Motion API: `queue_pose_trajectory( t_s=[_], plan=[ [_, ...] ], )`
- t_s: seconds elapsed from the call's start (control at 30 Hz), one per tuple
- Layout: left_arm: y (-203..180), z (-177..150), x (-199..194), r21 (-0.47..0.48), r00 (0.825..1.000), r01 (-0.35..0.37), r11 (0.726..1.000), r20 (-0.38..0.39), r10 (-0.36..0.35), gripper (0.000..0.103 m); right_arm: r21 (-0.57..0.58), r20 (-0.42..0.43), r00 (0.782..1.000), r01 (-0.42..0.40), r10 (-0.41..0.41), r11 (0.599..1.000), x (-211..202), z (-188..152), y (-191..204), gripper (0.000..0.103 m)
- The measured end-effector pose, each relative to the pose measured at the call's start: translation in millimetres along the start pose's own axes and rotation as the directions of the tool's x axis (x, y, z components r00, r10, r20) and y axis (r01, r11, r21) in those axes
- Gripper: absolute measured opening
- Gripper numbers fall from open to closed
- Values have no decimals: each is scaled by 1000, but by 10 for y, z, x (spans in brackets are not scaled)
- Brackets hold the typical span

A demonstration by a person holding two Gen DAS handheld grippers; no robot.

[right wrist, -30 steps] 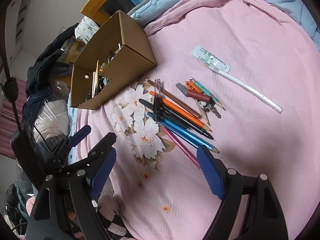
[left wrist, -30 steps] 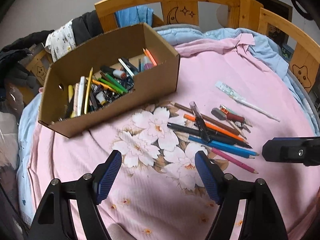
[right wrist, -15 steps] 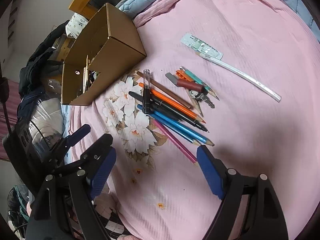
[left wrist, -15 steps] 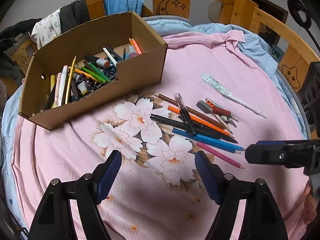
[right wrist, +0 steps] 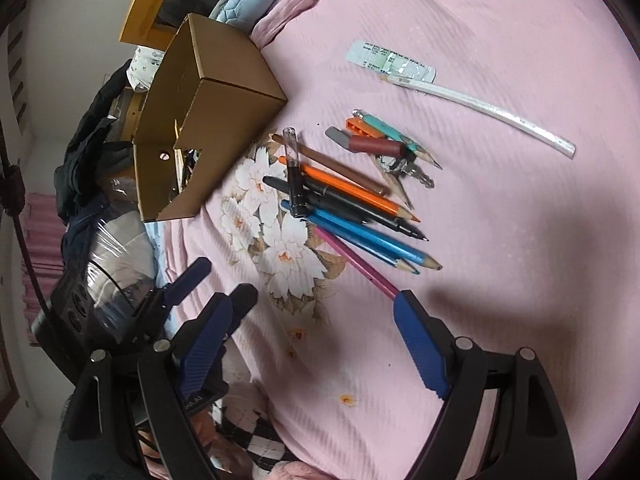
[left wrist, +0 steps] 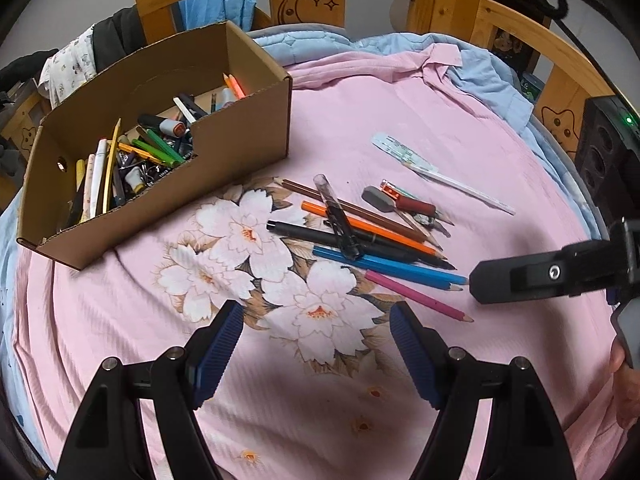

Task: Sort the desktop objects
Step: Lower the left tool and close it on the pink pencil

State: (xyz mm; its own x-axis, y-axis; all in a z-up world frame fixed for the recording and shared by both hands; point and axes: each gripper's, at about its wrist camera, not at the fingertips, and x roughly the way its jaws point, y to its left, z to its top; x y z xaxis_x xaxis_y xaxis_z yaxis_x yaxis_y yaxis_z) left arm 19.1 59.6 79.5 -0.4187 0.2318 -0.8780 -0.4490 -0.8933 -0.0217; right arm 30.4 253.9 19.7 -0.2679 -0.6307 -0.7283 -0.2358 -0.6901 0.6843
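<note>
Left gripper (left wrist: 316,342): jaws spread wide, nothing between them, hovering over the flower print of the pink bedsheet (left wrist: 400,420). Bare sheet lies below and to both sides of it.

Right gripper (right wrist: 312,344): jaws also spread wide and holding nothing. Its right finger (right wrist: 418,344) sits at the near end of the pink pencil (right wrist: 356,262); contact cannot be judged. In the left wrist view this gripper enters from the right edge, its tip close to the pencil points.

Loose pile, just beyond both grippers: pink pencil nearest, then blue pencils (left wrist: 390,269), black pen (left wrist: 356,240), orange pencil (left wrist: 372,229) and brown pencil (left wrist: 352,210), all roughly parallel. A clear-capped pen (left wrist: 338,218) lies across them. Small items cluster at the far right end of the pile, too jumbled to name.

Well apart, further right: a white straw-like tube (right wrist: 480,112) with a printed wrapper (right wrist: 390,62) at one end. Open sheet surrounds it.

Cardboard box (left wrist: 240,148), far left of the pile, open-topped and already holding many pens. A strip of sheet separates its front wall from the pile.

Wooden bed rail (left wrist: 516,32) borders the far side.
</note>
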Motion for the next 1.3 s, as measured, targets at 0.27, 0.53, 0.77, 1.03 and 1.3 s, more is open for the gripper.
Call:
queue_pose_trajectory(
  t_s=[0.27,0.53,0.77,1.03,1.3],
  plan=[
    [-97,-18,-10,25,999,46,999,9,-46,78,33,-8,1000,-2,2,999,5,11,-60,86],
    [-159,-23,-24,-35,971,238,971,1,-238,78,67,46,999,-1,-2,998,-204,60,-133,86],
    [-378,-25,108,-40,949,310,950,-46,-312,78,115,96,995,-36,25,993,-406,114,-255,87],
    [-428,-49,380,-151,916,373,915,-94,-389,78,85,136,989,-64,52,994,-574,127,-217,87],
    [-438,-82,494,-196,904,397,897,-86,-419,78,140,137,986,-111,92,984,-568,140,-330,87]
  ],
)
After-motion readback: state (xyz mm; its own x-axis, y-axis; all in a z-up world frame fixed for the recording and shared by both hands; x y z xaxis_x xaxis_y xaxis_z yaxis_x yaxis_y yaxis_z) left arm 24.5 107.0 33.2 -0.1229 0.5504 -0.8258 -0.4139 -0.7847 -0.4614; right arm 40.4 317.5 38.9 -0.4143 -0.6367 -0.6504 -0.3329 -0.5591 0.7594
